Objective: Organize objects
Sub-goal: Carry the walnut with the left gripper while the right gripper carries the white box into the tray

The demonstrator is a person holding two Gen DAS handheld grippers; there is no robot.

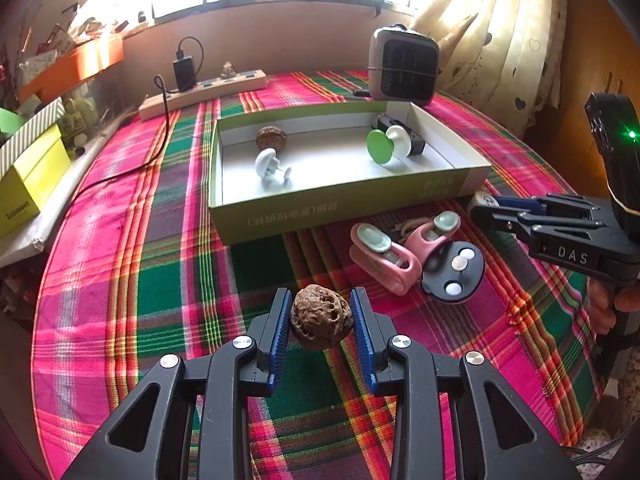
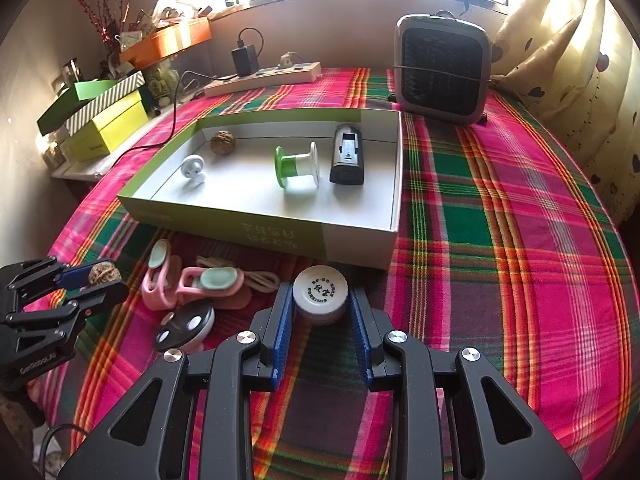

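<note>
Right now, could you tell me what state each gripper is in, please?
Left gripper: closed on a walnut.
Right gripper: closed on a white cap.

Plaid-covered table (image 2: 500, 216) bears box (image 2: 280, 236), heater (image 2: 442, 68), power strip (image 2: 264, 78).

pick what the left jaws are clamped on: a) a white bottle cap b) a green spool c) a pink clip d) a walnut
d, the left gripper has its blue pads pressed on either side of a brown walnut; the white cap sits in the right gripper instead.
</note>
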